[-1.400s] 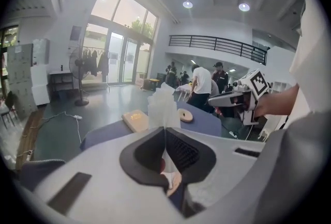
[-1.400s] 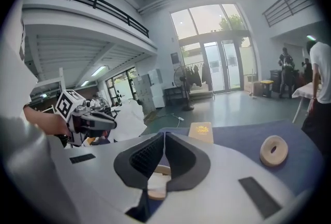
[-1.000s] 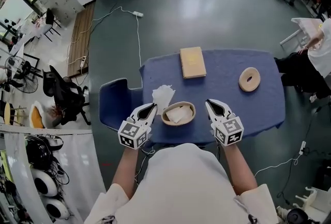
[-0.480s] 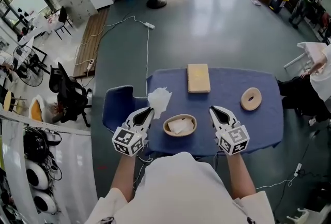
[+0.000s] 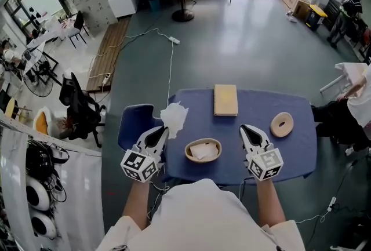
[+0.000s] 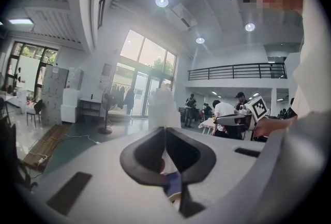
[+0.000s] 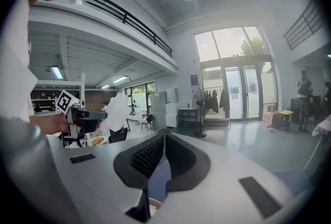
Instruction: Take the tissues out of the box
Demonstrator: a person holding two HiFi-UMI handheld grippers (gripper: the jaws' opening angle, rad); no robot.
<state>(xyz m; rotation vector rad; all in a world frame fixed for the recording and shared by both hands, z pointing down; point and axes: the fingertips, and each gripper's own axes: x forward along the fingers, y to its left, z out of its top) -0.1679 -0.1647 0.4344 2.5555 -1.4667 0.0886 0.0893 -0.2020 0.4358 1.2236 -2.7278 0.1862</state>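
My left gripper (image 5: 164, 129) is shut on a white tissue (image 5: 174, 117), which stands crumpled above its tips at the table's left end. In the left gripper view the tissue (image 6: 164, 110) rises straight from between the closed jaws of the left gripper (image 6: 165, 131). A round wooden bowl (image 5: 203, 157) with more white tissue (image 5: 202, 150) in it sits at the near edge, between the two grippers. My right gripper (image 5: 245, 127) is shut and holds nothing, to the right of the bowl; its jaws meet in the right gripper view (image 7: 164, 136).
A blue cloth covers the table (image 5: 261, 105). A flat wooden box (image 5: 225, 99) lies at its far side and a wooden ring (image 5: 282, 124) at the right. A blue chair (image 5: 134, 121) stands against the table's left end. A person (image 5: 358, 84) sits at the far right.
The left gripper has carried the tissue up and to the left, away from the bowl. The right gripper stays shut beside the bowl. The head view has tilted up.
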